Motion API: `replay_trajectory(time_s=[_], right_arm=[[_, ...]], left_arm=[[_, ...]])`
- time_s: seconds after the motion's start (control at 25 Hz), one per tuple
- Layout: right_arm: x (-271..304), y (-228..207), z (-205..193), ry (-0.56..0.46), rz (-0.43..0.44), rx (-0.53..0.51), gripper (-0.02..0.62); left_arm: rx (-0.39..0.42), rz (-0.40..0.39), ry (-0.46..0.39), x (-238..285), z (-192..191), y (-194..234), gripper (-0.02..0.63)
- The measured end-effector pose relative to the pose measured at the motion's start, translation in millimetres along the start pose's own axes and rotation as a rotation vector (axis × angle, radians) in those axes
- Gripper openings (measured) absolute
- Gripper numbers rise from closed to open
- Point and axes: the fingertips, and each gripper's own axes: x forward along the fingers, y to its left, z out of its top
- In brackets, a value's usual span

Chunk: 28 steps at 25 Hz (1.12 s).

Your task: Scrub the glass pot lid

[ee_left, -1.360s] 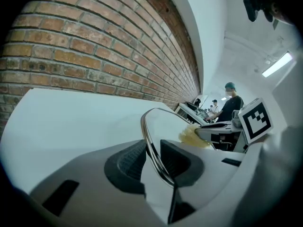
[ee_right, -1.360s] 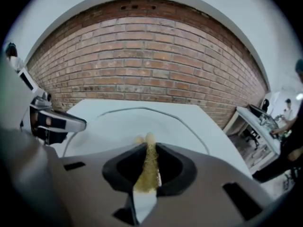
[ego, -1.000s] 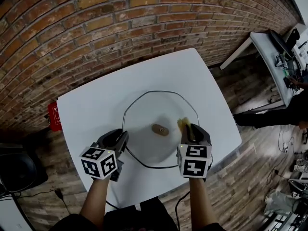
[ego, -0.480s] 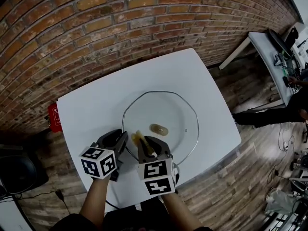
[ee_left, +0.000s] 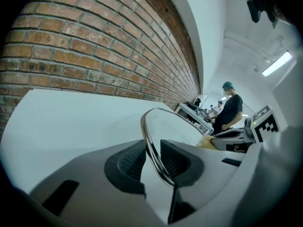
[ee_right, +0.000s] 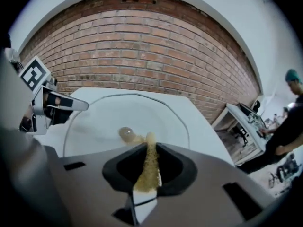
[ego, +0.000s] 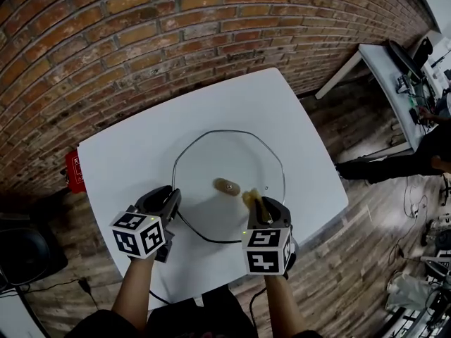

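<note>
A round glass pot lid [ego: 211, 153] with a metal rim and a brownish knob [ego: 225, 186] lies on the white table [ego: 134, 146]. My left gripper [ego: 171, 201] is shut on the lid's left rim; in the left gripper view the rim [ee_left: 150, 145] runs between the ribbed pads [ee_left: 130, 160]. My right gripper [ego: 258, 205] is shut on a yellow scrubbing sponge [ego: 249, 197], whose tip rests on the glass just right of the knob. In the right gripper view the sponge [ee_right: 149, 167] stands upright between the jaws, with the knob [ee_right: 126, 135] just ahead.
A brick wall [ego: 141, 41] runs behind the table. A red object [ego: 74, 170] sits by the table's left edge. A desk [ego: 394, 62] and a person [ego: 423, 157] are off to the right, over a wooden floor [ego: 352, 259].
The right gripper swept the sponge from right of the knob to the lid's near left, then back toward the right of the knob. The left gripper kept its hold on the rim.
</note>
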Motion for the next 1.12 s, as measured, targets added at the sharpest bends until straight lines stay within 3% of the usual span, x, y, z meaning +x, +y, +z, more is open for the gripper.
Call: replay_trajectory(time_s=[0.28, 0.56, 0.72, 1.12], right_arm=[[-2, -20, -4, -0.002, -0.029, 0.052, 0.058], [-24, -17, 27, -0.25, -0.057, 0.111, 0.058], [-40, -11, 47, -0.364, -0.027, 0.147, 0.058], [-116, 3, 117, -0.625, 0.037, 0.159, 0.058]], left_arm=[[0.0, -0.003, -0.006, 1, 1, -1, 0.098], [0.03, -0.001, -0.062, -11, 13, 1, 0.098], [0.106, 0.026, -0.084, -31, 28, -1, 0.097], [0.281, 0.051, -0.307, -100, 110, -49, 0.064]])
